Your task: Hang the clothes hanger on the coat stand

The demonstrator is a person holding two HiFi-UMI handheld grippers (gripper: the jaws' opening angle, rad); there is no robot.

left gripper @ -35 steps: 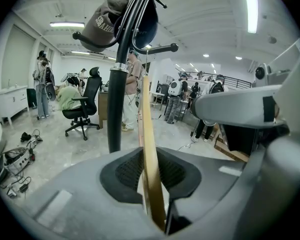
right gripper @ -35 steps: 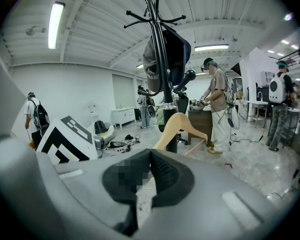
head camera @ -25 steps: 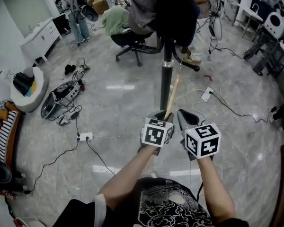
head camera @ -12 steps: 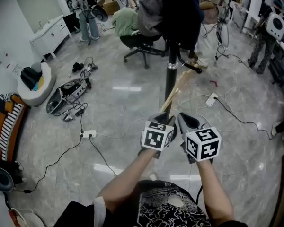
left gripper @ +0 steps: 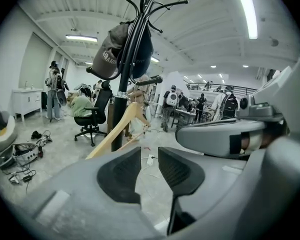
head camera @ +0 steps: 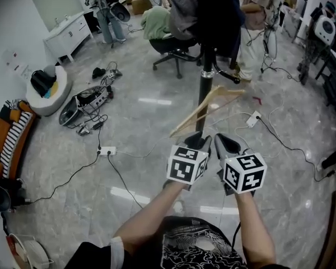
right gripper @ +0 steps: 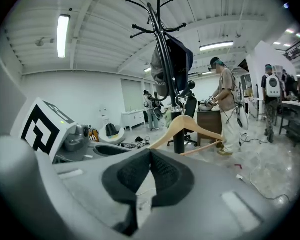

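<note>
The wooden hanger [head camera: 207,110] hangs tilted beside the black pole of the coat stand [head camera: 205,86], free of both grippers; its hook is hard to make out. Dark clothes and a cap [left gripper: 112,54] cover the stand's top. My left gripper [head camera: 197,138] sits just below the hanger's lower end, open. In the left gripper view the gripper [left gripper: 149,166] has nothing between its pads, and the hanger [left gripper: 116,130] lies beyond them. My right gripper [head camera: 227,142] is alongside, shut and empty. In the right gripper view the hanger [right gripper: 186,126] is ahead of that gripper [right gripper: 150,159].
An office chair [head camera: 173,52] stands behind the stand. Cables and a power strip [head camera: 103,149] trail over the marble floor at left, another strip [head camera: 253,118] at right. A round cushion [head camera: 45,86] and a white cabinet [head camera: 67,35] sit far left. People stand at the back.
The hanger was steep and held at its lower end by the left gripper; now it lies flatter by the pole and the left jaws have opened off it.
</note>
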